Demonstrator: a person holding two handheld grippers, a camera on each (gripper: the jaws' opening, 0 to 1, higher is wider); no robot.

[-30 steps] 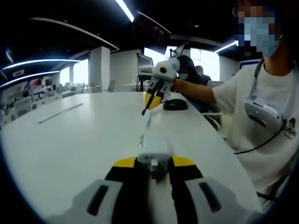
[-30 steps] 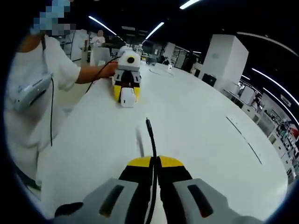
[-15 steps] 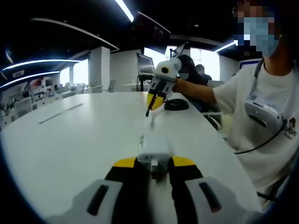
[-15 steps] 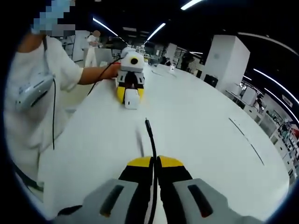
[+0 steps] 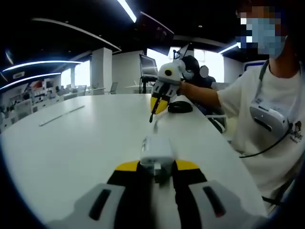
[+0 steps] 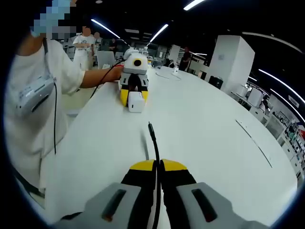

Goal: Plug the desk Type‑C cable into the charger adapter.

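Nearer now, left gripper (image 5: 156, 168) clamping charger adapter (image 5: 156, 151), right gripper (image 6: 157, 165) pinching Type-C cable (image 6: 153, 139), over white table (image 6: 200, 129).

My left gripper (image 5: 157, 168) has black fingers (image 5: 127, 179) capped with yellow at the tips, set on pale grey housings that each carry a dark slot. My right gripper (image 6: 158, 168) is built the same: yellow caps, black fingers (image 6: 141, 183), grey shells with dark slots. From across, each one shows a white rounded body with a yellow nose. I wear a white short-sleeved shirt (image 5: 271, 102), with a grey device (image 5: 269, 116) hanging at the chest on a strap and a thin black cord (image 6: 54, 117) trailing from it.
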